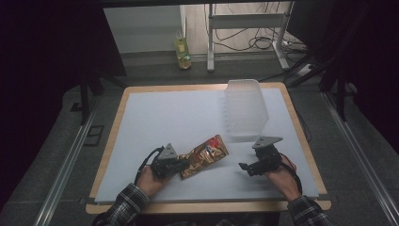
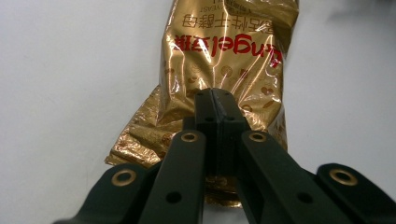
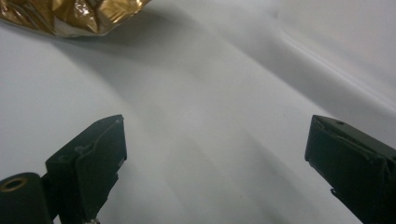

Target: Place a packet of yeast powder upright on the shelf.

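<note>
A gold foil snack bag (image 1: 205, 156) with red print lies on the white table cover, front centre. My left gripper (image 1: 184, 164) is shut on the bag's near crimped end; in the left gripper view the jaws meet tight over the foil of the bag (image 2: 224, 60), with the left gripper (image 2: 215, 100) pinching it. To the bag's right, my right gripper (image 1: 243, 166) is open a little above the cover, pointing left toward the bag. In the right gripper view its fingers (image 3: 100, 154) stand wide apart, the right gripper (image 3: 217, 144) holds nothing, and a corner of the bag (image 3: 70, 14) shows top left.
A clear plastic bin (image 1: 244, 109) stands at the back right of the table. The white cover (image 1: 169, 117) lies bare to the left and behind the bag. Beyond the far edge are a bottle (image 1: 182, 52) on the floor, desk legs and cables.
</note>
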Available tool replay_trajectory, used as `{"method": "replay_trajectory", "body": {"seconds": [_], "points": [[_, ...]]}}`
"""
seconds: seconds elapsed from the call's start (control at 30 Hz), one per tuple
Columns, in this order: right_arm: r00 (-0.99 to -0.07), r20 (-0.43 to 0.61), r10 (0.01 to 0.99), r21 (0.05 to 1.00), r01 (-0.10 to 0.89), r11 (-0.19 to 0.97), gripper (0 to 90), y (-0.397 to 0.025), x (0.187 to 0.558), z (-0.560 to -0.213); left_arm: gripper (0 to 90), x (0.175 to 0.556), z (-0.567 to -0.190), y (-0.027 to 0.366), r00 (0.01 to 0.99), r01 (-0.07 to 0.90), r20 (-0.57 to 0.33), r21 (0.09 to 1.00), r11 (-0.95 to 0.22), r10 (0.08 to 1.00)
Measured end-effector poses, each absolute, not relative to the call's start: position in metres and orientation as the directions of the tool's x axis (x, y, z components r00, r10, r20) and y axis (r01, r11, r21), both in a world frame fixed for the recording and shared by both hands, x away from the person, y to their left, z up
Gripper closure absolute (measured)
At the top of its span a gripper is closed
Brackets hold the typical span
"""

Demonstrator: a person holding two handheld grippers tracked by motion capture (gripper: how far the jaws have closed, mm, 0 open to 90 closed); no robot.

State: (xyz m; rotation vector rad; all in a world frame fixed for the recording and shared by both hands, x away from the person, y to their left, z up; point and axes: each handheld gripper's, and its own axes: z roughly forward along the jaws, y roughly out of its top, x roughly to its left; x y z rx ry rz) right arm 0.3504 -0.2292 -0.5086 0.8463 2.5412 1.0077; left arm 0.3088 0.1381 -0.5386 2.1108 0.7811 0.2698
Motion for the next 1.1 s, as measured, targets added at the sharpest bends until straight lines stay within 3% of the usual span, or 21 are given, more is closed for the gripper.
{"method": "replay_trajectory", "body": {"seconds": [0.4,0.7,1.1], "points": [[-0.817,0.070,0.573,0.688,0.456,0.565,4.5,-0.216,0.357,-0.501,90.0,0.306,-0.540,0.142,0.778,0.451,-0.110,0.783,-0.429,0.618],[-0.855,0.104,0.507,0.660,0.441,0.608,4.0,-0.180,0.370,-0.497,90.0,0.305,-0.540,0.144,0.775,0.459,-0.119,0.780,-0.425,0.620],[-0.854,0.249,0.456,0.605,0.505,0.616,7.0,-0.123,0.399,-0.504,90.0,0.305,-0.540,0.147,0.782,0.462,-0.131,0.778,-0.425,0.610]]}}
